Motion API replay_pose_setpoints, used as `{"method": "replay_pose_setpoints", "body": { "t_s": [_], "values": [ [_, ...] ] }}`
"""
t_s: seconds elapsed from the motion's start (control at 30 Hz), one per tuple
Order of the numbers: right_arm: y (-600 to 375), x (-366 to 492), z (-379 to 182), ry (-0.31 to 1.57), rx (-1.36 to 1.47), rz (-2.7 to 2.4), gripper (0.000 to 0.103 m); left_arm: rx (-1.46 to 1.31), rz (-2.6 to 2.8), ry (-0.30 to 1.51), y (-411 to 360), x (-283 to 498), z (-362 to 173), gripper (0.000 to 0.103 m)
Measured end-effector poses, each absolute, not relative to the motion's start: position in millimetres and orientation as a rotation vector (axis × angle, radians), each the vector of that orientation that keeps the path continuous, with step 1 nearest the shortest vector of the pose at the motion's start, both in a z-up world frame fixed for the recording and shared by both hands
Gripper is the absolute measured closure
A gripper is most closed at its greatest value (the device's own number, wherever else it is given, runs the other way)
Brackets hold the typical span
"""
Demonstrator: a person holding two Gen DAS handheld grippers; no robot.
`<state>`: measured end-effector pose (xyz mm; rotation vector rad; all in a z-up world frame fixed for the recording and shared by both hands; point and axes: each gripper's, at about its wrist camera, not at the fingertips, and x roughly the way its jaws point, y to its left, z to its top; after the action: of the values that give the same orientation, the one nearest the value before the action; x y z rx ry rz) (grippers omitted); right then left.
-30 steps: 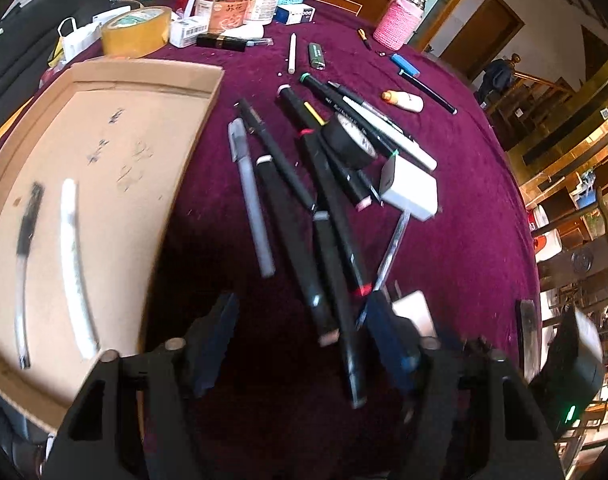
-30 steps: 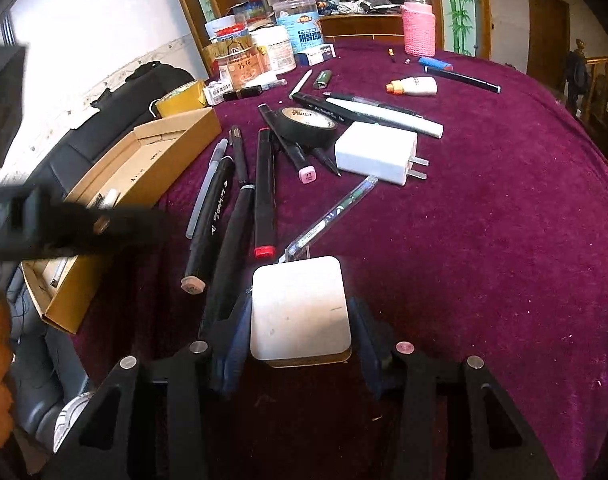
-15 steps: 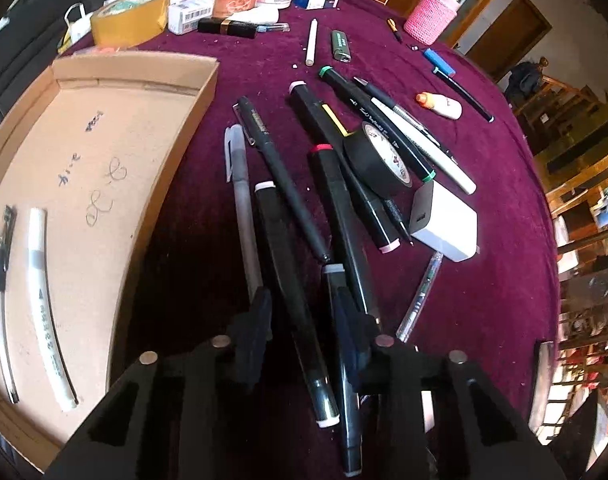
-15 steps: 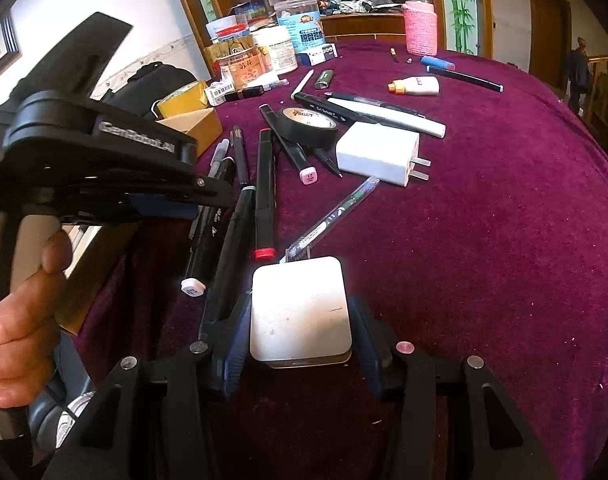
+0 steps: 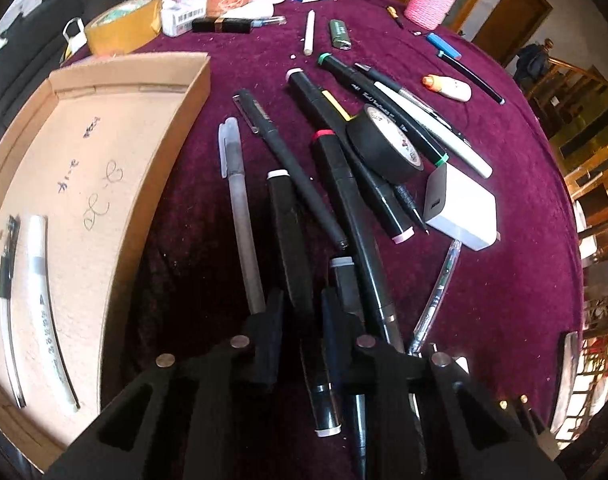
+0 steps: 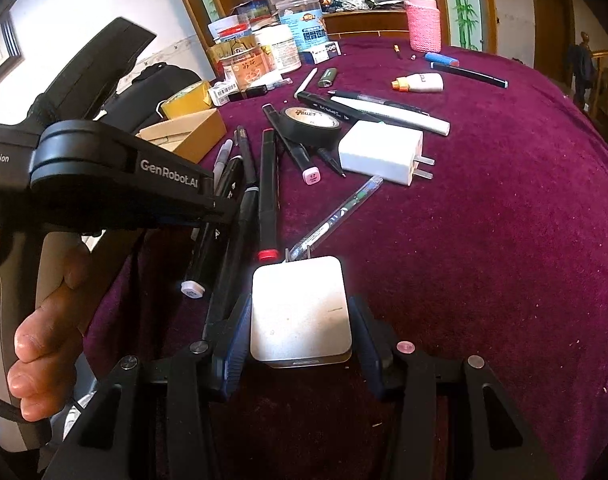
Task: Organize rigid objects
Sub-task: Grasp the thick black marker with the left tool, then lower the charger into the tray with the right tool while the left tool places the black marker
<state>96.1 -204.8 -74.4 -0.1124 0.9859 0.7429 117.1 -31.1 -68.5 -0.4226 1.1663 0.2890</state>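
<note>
Our left gripper [image 5: 300, 312] is closing, a black marker [image 5: 290, 248] between its fingers, amid the pen pile beside the cardboard tray [image 5: 172, 64]. Our right gripper [image 6: 300, 320] holds a white square case [image 6: 300, 312] across its jaws. Right of the pile, bare purple tablecloth [image 6: 484, 240] runs to the edge. Only the left view shows two pens [image 5: 44, 304] inside the tray; only the right shows the hand [image 6: 44, 344].
</note>
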Motion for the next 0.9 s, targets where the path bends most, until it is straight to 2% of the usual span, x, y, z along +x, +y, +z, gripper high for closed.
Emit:
{"method": "replay_pose_setpoints", "body": {
  "t_s": [0.37, 0.5, 0.9],
  "values": [
    [-200.1, 91.5, -74.5, 0.97, -0.15, 0.715, 0.052, -0.467, 0.201, 1.113, -26.8, 72.6, -46.7, 0.089],
    [-213.9, 95.3, -74.3, 0.992, -0.067, 0.733, 0.052, -0.5, 0.172, 1.088, -23.2, 53.1, -40.3, 0.089],
    [-200.1, 81.1, -71.7, 0.981, -0.203, 0.617, 0.051, -0.549, 0.163, 1.024, -11.9, 9.9, -25.9, 0.089]
  ]
}}
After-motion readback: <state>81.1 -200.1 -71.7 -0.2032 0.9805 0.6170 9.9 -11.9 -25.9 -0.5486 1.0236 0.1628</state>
